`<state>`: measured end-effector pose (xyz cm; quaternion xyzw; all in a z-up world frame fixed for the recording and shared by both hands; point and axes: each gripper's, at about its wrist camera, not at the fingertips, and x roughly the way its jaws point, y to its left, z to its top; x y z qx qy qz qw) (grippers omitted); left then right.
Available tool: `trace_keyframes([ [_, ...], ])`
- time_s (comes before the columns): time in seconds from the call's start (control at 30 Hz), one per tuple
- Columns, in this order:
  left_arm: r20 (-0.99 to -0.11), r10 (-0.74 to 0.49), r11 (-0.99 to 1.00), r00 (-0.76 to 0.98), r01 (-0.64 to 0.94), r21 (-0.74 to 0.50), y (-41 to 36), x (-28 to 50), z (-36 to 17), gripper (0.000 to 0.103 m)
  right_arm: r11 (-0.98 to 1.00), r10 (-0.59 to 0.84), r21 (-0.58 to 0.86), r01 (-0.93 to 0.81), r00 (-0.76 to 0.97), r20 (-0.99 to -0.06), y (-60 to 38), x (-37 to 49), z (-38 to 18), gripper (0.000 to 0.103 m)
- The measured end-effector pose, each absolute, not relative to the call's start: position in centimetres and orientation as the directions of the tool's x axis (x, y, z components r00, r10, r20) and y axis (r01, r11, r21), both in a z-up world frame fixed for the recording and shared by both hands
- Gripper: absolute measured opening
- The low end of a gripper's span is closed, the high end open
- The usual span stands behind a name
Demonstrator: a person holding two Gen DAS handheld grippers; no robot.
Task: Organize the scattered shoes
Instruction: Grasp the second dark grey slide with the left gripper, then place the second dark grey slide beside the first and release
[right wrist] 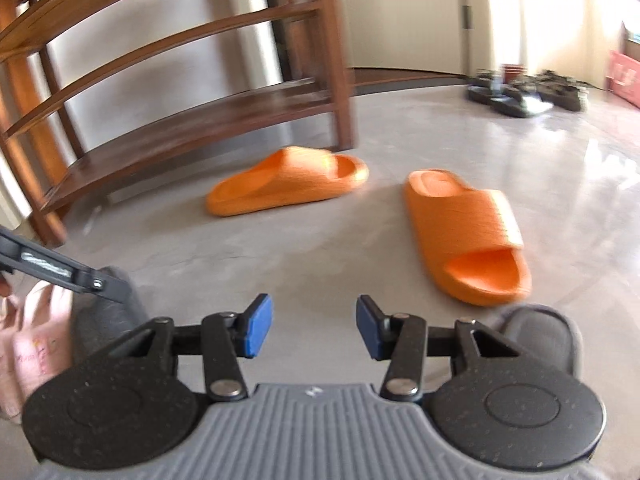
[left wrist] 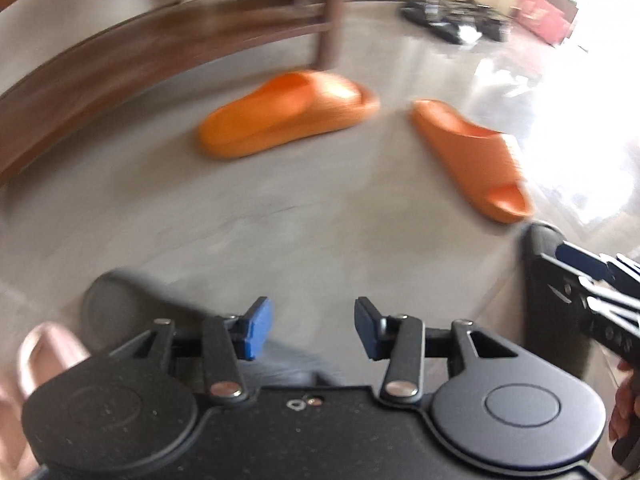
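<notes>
Two orange slides lie apart on the grey floor. The left slide (left wrist: 286,114) (right wrist: 286,180) lies sideways by the wooden shoe rack's leg. The right slide (left wrist: 472,156) (right wrist: 466,232) points its open toe toward me. My left gripper (left wrist: 314,328) is open and empty, above a dark grey slipper (left wrist: 120,308). My right gripper (right wrist: 314,330) is open and empty, with a grey slipper (right wrist: 540,332) just to its right. The right gripper also shows at the left wrist view's right edge (left wrist: 592,280), and the left gripper at the right wrist view's left edge (right wrist: 60,270).
A wooden shoe rack (right wrist: 160,120) (left wrist: 120,72) stands at the back left with bare shelves. Pink slippers (right wrist: 32,344) (left wrist: 44,352) lie at the lower left. Dark sandals (right wrist: 524,92) (left wrist: 452,20) and a red box (left wrist: 540,12) sit far back right.
</notes>
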<state>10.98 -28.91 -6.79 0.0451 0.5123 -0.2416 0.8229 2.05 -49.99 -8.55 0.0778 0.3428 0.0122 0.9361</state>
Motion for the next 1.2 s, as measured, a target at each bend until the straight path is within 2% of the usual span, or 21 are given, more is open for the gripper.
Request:
trace_keyframes([
  [0.17, -0.809, -0.563, 0.745, 0.171, 0.529, -0.407, -34.4, 10.7, -8.2, 0.049, 0.979, -0.082, 0.087, 0.183, 0.752, -0.654, -54.6, -1.1, -7.7, 0.051],
  [0.37, -0.781, -0.623, 0.689, 0.033, 0.496, -0.529, -42.0, 11.8, -11.2, 0.05, 0.949, -0.189, 0.048, 0.31, 0.687, -0.701, -58.1, -4.1, -8.7, 0.051],
  [0.53, -0.833, -0.552, 0.718, -0.02, 0.496, -0.488, -46.6, 11.9, -13.7, 0.05, 0.943, -0.192, 0.044, 0.33, 0.648, -0.737, -59.2, -5.3, -10.1, 0.051],
  [0.63, -0.853, -0.521, 0.741, -0.039, 0.474, -0.475, -47.7, 11.4, -15.3, 0.044, 0.938, -0.174, 0.064, 0.34, 0.624, -0.762, -60.1, -6.2, -10.8, 0.051],
  [0.7, -0.85, -0.526, 0.745, -0.037, 0.463, -0.481, -47.7, 11.4, -15.9, 0.034, 0.939, -0.154, 0.077, 0.335, 0.611, -0.776, -60.4, -6.8, -11.1, 0.051],
  [0.73, -0.847, -0.531, 0.744, -0.037, 0.457, -0.487, -47.8, 11.4, -16.0, 0.02, 0.94, -0.144, 0.083, 0.331, 0.606, -0.782, -60.4, -7.0, -11.3, 0.051],
  [0.77, -0.846, -0.532, 0.748, -0.031, 0.453, -0.486, -47.8, 11.5, -15.9, 0.013, 0.943, -0.132, 0.09, 0.321, 0.608, -0.782, -60.3, -6.9, -11.4, 0.051],
  [0.8, -0.85, -0.526, 0.758, -0.013, 0.447, -0.476, -47.6, 11.5, -15.8, 0.011, 0.945, -0.121, 0.097, 0.311, 0.611, -0.783, -60.1, -6.8, -11.5, 0.051],
  [0.87, -0.855, -0.519, 0.774, 0.022, 0.438, -0.458, -47.0, 11.6, -15.6, 0.01, 0.95, -0.097, 0.111, 0.291, 0.615, -0.783, -59.7, -6.5, -11.7, 0.051],
  [0.97, -0.868, -0.49, 0.811, 0.084, 0.41, -0.418, -44.9, 11.7, -15.3, 0.005, 0.956, -0.061, 0.132, 0.261, 0.62, -0.782, -59.2, -6.1, -12.0, 0.061],
  [1.03, -0.874, -0.47, 0.834, 0.121, 0.385, -0.395, -43.3, 11.6, -15.1, 0.006, 0.96, -0.038, 0.145, 0.24, 0.623, -0.782, -58.9, -5.9, -12.2, 0.061],
  [1.13, -0.882, -0.433, 0.887, 0.187, 0.264, -0.38, -38.8, 11.5, -15.1, 0.007, 0.963, 0.002, 0.169, 0.208, 0.627, -0.779, -58.3, -5.6, -12.4, 0.061],
  [1.2, -0.883, -0.415, 0.902, 0.219, 0.225, -0.368, -37.0, 11.1, -15.0, 0.007, 0.963, 0.068, 0.218, 0.161, 0.635, -0.77, -57.5, -5.5, -12.5, 0.061],
])
